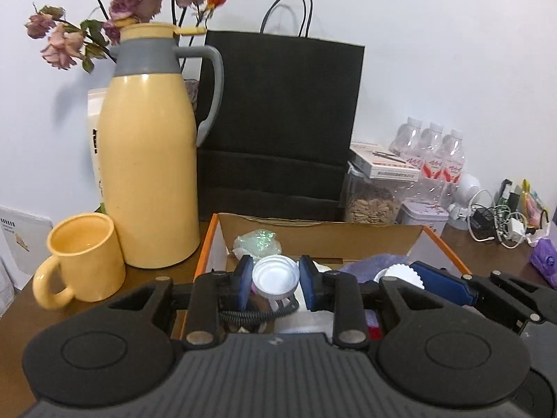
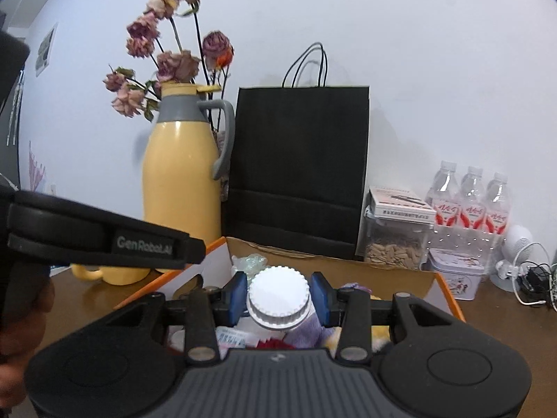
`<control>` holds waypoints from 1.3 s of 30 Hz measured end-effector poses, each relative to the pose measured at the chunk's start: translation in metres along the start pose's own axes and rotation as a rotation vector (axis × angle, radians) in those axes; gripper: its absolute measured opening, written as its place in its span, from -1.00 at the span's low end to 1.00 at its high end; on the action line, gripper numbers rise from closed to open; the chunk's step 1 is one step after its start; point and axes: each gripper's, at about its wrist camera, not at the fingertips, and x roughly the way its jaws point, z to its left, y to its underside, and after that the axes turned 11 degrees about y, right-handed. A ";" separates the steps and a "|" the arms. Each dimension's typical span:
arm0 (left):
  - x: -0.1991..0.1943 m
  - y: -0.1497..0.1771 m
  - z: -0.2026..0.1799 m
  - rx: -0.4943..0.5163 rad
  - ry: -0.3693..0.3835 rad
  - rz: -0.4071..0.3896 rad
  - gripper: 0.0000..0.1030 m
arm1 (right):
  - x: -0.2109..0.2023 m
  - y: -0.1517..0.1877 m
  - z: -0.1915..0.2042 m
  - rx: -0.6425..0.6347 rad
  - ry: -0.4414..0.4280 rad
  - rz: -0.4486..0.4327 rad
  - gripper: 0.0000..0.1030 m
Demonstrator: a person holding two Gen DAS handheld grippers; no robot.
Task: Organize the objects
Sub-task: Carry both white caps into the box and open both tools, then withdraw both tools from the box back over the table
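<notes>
An orange-edged cardboard box (image 1: 320,235) sits on the brown table and holds mixed items. My left gripper (image 1: 276,280) is shut on a small white round jar (image 1: 275,278), held over the box. My right gripper (image 2: 279,297) is shut on a white bottle with a ribbed cap (image 2: 279,296), also over the box (image 2: 334,263). The right gripper's blue pad (image 1: 442,284) and the ribbed cap (image 1: 405,273) show at the right of the left wrist view. A purple cloth (image 2: 310,331) and a shiny wrapper (image 1: 259,240) lie in the box.
A yellow thermos (image 1: 149,160) and yellow mug (image 1: 83,257) stand left of the box. A black paper bag (image 1: 278,122) stands behind it. To the right are a jar of seeds (image 1: 372,202), a tin (image 2: 456,271), water bottles (image 2: 470,195) and tangled cables (image 1: 497,219).
</notes>
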 end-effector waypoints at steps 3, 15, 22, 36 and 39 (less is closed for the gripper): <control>0.014 -0.001 0.010 -0.013 0.011 0.001 -0.43 | 0.019 0.001 0.000 0.006 -0.002 0.016 -0.25; 0.038 0.002 0.025 -0.007 0.007 0.024 0.64 | 0.059 0.011 -0.017 0.044 -0.008 0.116 0.08; 0.025 -0.001 0.022 -0.011 -0.015 -0.048 1.00 | 0.048 0.011 -0.021 0.070 0.027 0.081 1.00; -0.027 -0.004 0.012 -0.002 0.002 -0.104 1.00 | 0.007 0.011 -0.024 0.078 0.068 0.055 1.00; -0.047 -0.002 0.009 0.013 -0.011 -0.103 1.00 | -0.009 0.012 -0.024 0.084 0.073 0.052 1.00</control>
